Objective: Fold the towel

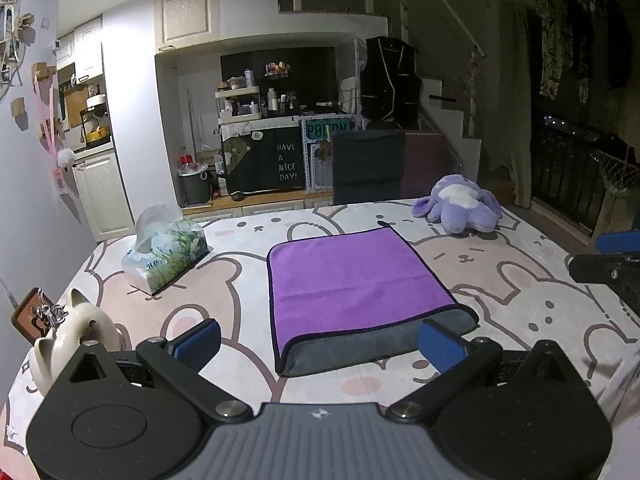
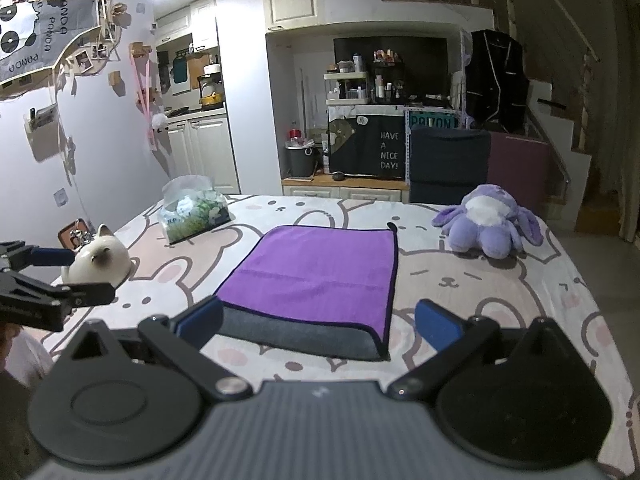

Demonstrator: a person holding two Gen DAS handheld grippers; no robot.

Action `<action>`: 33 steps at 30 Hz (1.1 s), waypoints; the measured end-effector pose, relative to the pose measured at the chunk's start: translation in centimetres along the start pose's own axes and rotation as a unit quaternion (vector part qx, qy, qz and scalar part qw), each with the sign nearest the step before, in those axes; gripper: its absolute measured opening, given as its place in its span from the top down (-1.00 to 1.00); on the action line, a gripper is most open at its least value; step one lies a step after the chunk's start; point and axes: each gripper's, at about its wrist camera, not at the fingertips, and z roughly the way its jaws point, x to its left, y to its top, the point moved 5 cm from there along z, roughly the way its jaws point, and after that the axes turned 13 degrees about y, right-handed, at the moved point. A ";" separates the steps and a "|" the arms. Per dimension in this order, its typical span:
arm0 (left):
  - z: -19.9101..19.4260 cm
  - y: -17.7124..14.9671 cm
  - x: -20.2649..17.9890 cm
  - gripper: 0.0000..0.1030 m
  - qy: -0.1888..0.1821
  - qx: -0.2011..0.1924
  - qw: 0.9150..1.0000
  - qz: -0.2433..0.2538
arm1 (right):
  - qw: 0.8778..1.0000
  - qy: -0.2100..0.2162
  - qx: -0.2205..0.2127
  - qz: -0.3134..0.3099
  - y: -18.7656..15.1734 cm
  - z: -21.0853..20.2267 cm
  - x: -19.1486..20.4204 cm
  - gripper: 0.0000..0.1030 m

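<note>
A purple towel (image 1: 352, 280) with a grey underside lies folded on the rabbit-print tablecloth (image 1: 240, 288), its purple layer over the grey, and a grey strip shows along the near edge. It also shows in the right wrist view (image 2: 316, 272). My left gripper (image 1: 320, 344) is open and empty, just short of the towel's near edge. My right gripper (image 2: 318, 324) is open and empty, its fingers either side of the near edge. The right gripper shows at the right edge of the left wrist view (image 1: 608, 264); the left gripper shows at the left of the right wrist view (image 2: 48, 280).
A tissue pack (image 1: 168, 252) lies at the far left of the table. A white cat figurine (image 1: 72, 336) stands at the near left. A purple plush toy (image 1: 460, 204) sits at the far right. A dark chair back (image 1: 368, 164) stands beyond the table's far edge.
</note>
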 end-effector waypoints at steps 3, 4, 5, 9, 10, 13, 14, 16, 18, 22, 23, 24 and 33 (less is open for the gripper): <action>0.5 0.5 -0.2 -1.00 -0.005 0.003 1.000 0.002 | 1.000 0.004 0.002 -0.001 0.2 0.2 -0.1 -0.99; 0.6 0.6 -0.3 -1.00 -0.007 0.004 1.000 0.001 | 1.000 0.005 0.002 -0.003 0.2 0.3 0.0 -0.99; 0.8 0.8 -0.3 -1.00 -0.008 0.005 1.000 0.000 | 1.000 0.005 0.002 -0.007 0.3 0.4 0.0 -0.99; 1.4 1.7 -0.4 -1.00 -0.013 0.004 1.000 0.000 | 1.000 -0.002 -0.002 -0.021 0.6 0.8 0.0 -0.99; 1.5 1.9 -0.5 -1.00 -0.013 0.003 1.000 0.001 | 1.000 -0.003 -0.001 -0.024 0.7 0.9 -0.1 -0.99; 2.0 2.8 -0.7 -1.00 -0.012 -0.004 1.000 0.009 | 1.000 -0.002 0.001 -0.029 1.1 1.2 -0.4 -0.99; 2.3 3.2 -0.7 -1.00 -0.012 -0.006 1.000 0.011 | 1.000 -0.002 0.000 -0.030 1.2 1.3 -0.6 -0.99; 2.7 3.6 -0.8 -1.00 -0.014 -0.006 1.000 0.012 | 1.000 -0.002 -0.001 -0.031 1.5 1.3 -0.9 -0.99; 3.3 4.1 -1.0 -1.00 -0.018 -0.005 1.000 0.013 | 1.000 -0.003 -0.003 -0.030 1.8 1.5 -1.1 -0.99; 4.7 4.5 -1.1 -1.00 -0.015 -0.003 1.000 0.017 | 0.999 -0.004 -0.005 -0.032 2.2 1.8 -1.4 -0.99; 5.2 4.7 -1.1 -1.00 -0.012 -0.001 1.000 0.020 | 0.999 -0.006 -0.005 -0.033 2.2 2.0 -1.4 -0.99; 5.6 4.9 -1.1 -1.00 -0.010 -0.001 1.000 0.023 | 0.999 -0.007 -0.005 -0.035 2.2 2.1 -1.5 -0.99; 9.0 5.3 -1.4 -1.00 -0.026 0.024 0.999 0.024 | 0.999 -0.004 0.018 -0.028 2.8 4.1 -2.6 -0.99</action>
